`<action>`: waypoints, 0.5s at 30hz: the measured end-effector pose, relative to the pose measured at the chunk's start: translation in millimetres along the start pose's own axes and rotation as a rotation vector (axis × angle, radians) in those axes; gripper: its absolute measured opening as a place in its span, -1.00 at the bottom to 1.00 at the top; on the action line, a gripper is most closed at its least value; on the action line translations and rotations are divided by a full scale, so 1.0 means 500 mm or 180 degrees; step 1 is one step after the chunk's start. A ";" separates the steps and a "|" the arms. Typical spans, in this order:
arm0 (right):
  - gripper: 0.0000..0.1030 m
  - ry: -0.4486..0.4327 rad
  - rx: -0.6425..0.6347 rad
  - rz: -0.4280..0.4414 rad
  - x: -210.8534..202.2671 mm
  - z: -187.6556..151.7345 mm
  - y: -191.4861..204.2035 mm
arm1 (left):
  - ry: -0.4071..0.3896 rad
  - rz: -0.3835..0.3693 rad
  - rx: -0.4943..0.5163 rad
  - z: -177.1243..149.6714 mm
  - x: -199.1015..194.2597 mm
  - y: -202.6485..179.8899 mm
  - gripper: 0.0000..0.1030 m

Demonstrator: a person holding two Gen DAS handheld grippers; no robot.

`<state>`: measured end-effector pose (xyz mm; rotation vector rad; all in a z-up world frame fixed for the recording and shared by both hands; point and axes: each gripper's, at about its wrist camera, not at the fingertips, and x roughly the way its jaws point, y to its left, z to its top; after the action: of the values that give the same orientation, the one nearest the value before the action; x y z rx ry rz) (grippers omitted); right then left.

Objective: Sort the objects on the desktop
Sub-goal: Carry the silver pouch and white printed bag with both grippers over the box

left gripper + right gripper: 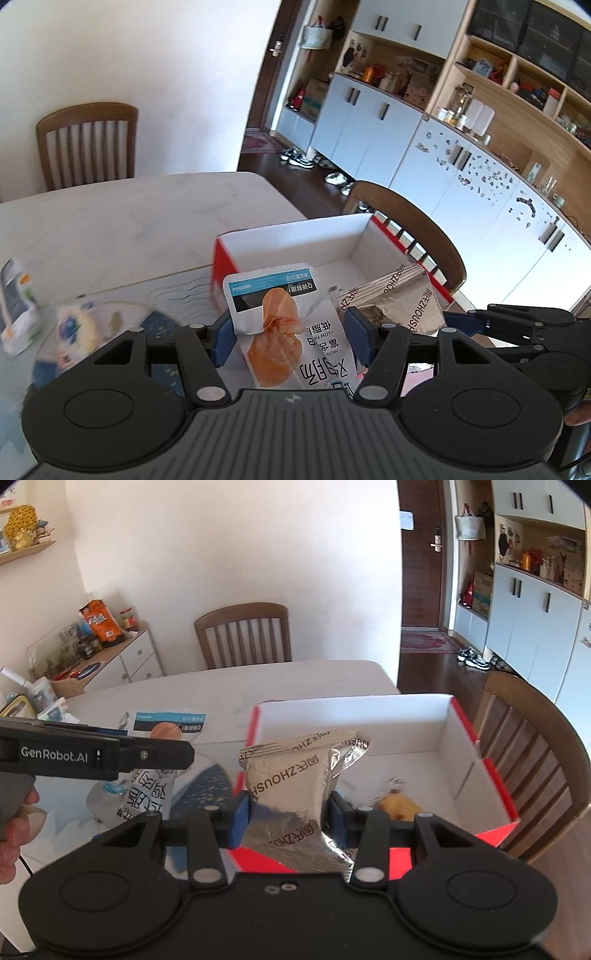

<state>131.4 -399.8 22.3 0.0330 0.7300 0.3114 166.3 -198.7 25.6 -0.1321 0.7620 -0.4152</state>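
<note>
A: Left claw (288, 334) clamped on the chicken breast pouch (284, 325), held up just short of the red box (295, 236). Reason?

B: Likely queued for drop-in; snacks sorted into the box. Right claw (290, 814) grips the silver snack bag (295, 794), pinched mid-body, hanging over the box's near wall.

A: Anything one view adds?

B: Right wrist view shows inside the box (461, 738): a small yellowish wrapped item (400, 806) on its floor. Left view hides that behind the pouch.

A: And left only?

B: More packets left on the worktop (129, 214): a white wrapper (14, 299) and a blurred round packet (79, 328). Still to sort, I'd judge.
</note>
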 end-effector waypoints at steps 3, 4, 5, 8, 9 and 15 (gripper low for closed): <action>-0.16 -0.0017 -0.0017 -0.0051 0.001 0.005 -0.024 | 0.0046 -0.0035 0.0029 0.013 0.025 -0.017 0.18; -0.16 -0.0016 -0.0023 -0.0067 0.002 0.007 -0.033 | 0.0066 -0.0043 0.0036 0.016 0.035 -0.023 0.18; -0.16 -0.0017 -0.0022 -0.0088 0.003 0.009 -0.043 | 0.0086 -0.0041 0.0047 0.019 0.045 -0.027 0.18; -0.16 -0.0020 -0.0016 -0.0145 0.007 0.012 -0.069 | 0.0143 -0.0038 0.0079 0.024 0.072 -0.041 0.18; -0.16 -0.0019 -0.0014 -0.0168 0.010 0.014 -0.077 | 0.0167 -0.0040 0.0084 0.026 0.082 -0.045 0.18; -0.16 0.0031 0.0033 -0.0210 0.030 0.026 -0.138 | 0.0314 -0.0141 0.0045 0.038 0.140 -0.053 0.18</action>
<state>168.8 -460.1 12.7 0.0172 0.7410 0.2451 216.1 -252.2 1.3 -0.1161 0.8542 -0.4717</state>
